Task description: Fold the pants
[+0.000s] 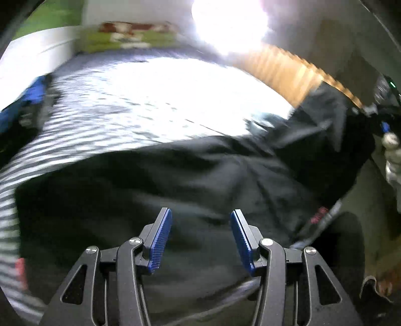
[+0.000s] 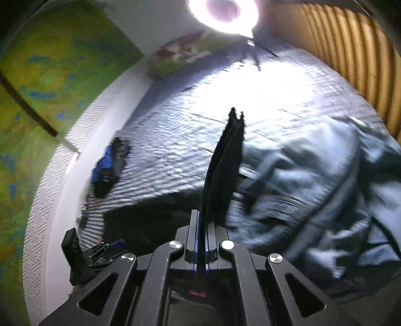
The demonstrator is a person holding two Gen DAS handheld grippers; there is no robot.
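Dark pants (image 1: pixel 175 180) lie spread over the near part of a striped bed sheet (image 1: pixel 112 105). My left gripper (image 1: pixel 200 215) hovers just above the pants, open, with nothing between its blue pads (image 1: pixel 163 233). In the right wrist view my right gripper (image 2: pixel 201 220) is shut on a fold of the pants (image 2: pixel 225 163), and the cloth stands up from its closed fingers. The rest of the pants (image 2: pixel 313 188) is bunched to the right. The right gripper (image 1: pixel 384 125) also shows at the far right of the left wrist view, lifting that edge of the pants.
A blue and black clothing pile (image 2: pixel 107 168) lies at the left bed edge by a white wall (image 2: pixel 50 200). A green and red pillow (image 2: pixel 185 52) sits at the far end under a bright ring light (image 2: pixel 223 12). Wooden slats (image 2: pixel 351 62) border the right side.
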